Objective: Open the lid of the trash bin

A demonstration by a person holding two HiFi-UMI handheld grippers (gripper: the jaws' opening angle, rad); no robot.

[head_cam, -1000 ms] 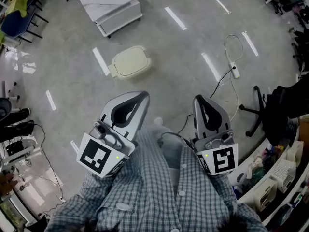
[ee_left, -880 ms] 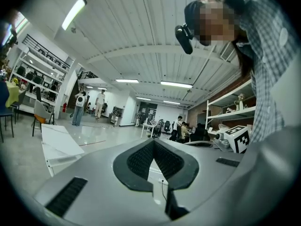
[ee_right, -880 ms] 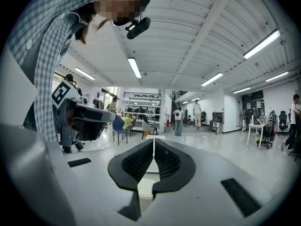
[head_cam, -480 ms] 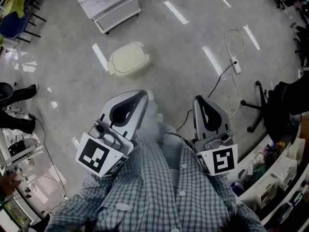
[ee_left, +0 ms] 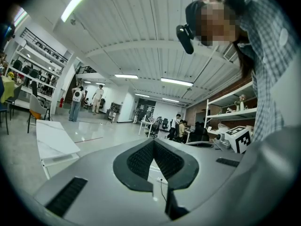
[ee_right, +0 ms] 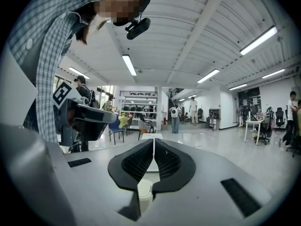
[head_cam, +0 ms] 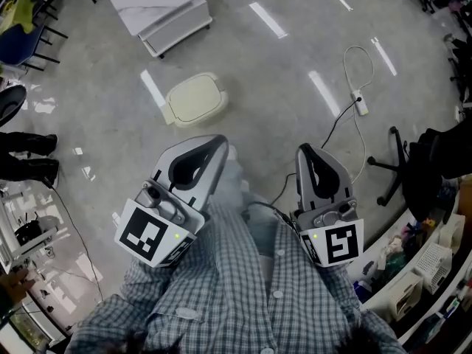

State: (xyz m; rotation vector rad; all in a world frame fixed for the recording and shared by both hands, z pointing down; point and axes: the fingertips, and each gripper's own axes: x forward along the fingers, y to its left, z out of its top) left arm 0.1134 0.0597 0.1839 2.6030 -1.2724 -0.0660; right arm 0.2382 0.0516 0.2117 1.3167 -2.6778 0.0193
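The wearer's pale shoe [head_cam: 231,153] swings forward, the trash bin [head_cam: 195,99] now sits a touch closer, and a bystander's dark shoes [head_cam: 33,169] shuffle along.

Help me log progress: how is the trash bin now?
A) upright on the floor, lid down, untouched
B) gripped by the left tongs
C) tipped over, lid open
A: the trash bin stands on the floor with its cream lid down, apart from the left tongs and right tongs, which hold nothing.

Cream bin [head_cam: 195,99], plaid shirt [head_cam: 236,286], gry floor [head_cam: 280,102].
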